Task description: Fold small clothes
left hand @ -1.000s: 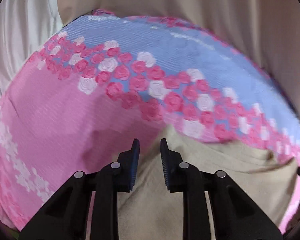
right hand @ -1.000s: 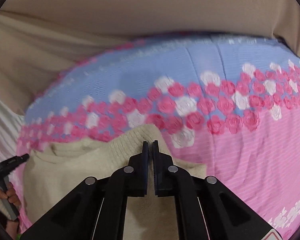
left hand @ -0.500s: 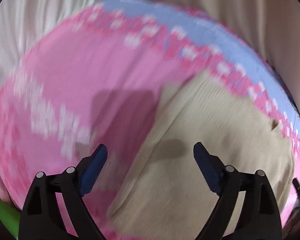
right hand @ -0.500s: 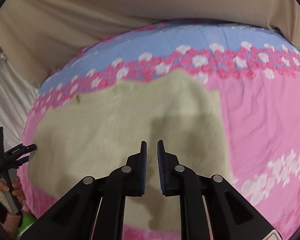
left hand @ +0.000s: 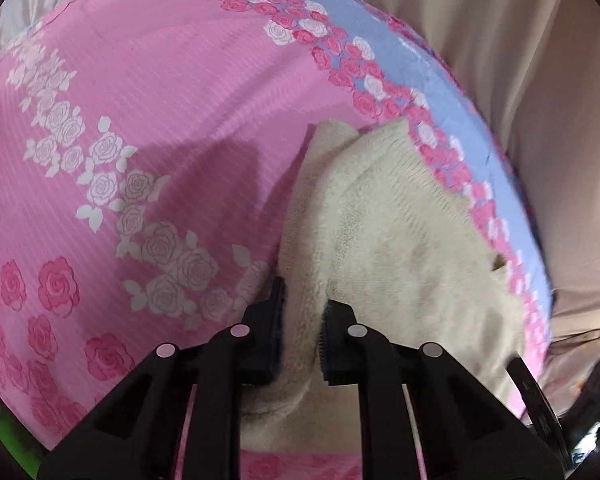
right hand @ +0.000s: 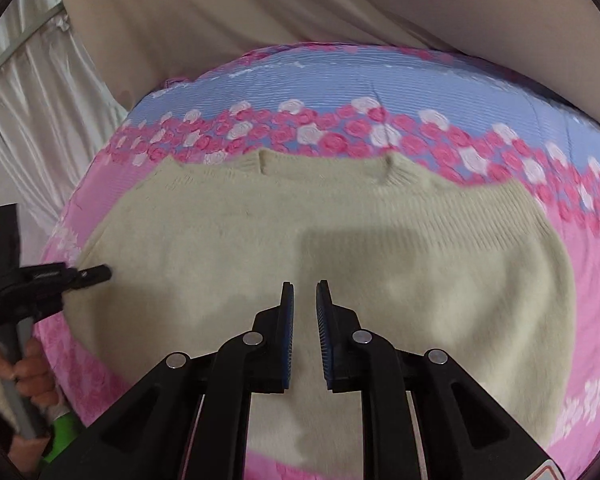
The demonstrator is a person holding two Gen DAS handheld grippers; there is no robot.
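Note:
A cream knitted sweater [right hand: 260, 232] lies flat on the pink and blue rose-print cloth [right hand: 380, 80], neck toward the blue band. In the left wrist view my left gripper [left hand: 302, 316] is shut on the sweater's [left hand: 400, 232] left edge, a fold of knit pinched between the jaws and lifted. It also shows in the right wrist view at the sweater's left side, and its closure cannot be judged there. My right gripper [right hand: 305, 300] hovers above the sweater's middle, jaws slightly apart and empty.
The rose-print cloth [left hand: 140, 100] covers the whole work surface. Beige fabric [right hand: 260, 8] hangs behind it and white drapes [right hand: 40, 100] at the left. A person's hand [right hand: 24, 372] holds the left gripper's handle. A green object [left hand: 4, 432] shows at the near left edge.
My left gripper opened wide, moved to the sweater's left edge and closed on it. My right gripper pulled back and up from the sweater and opened slightly.

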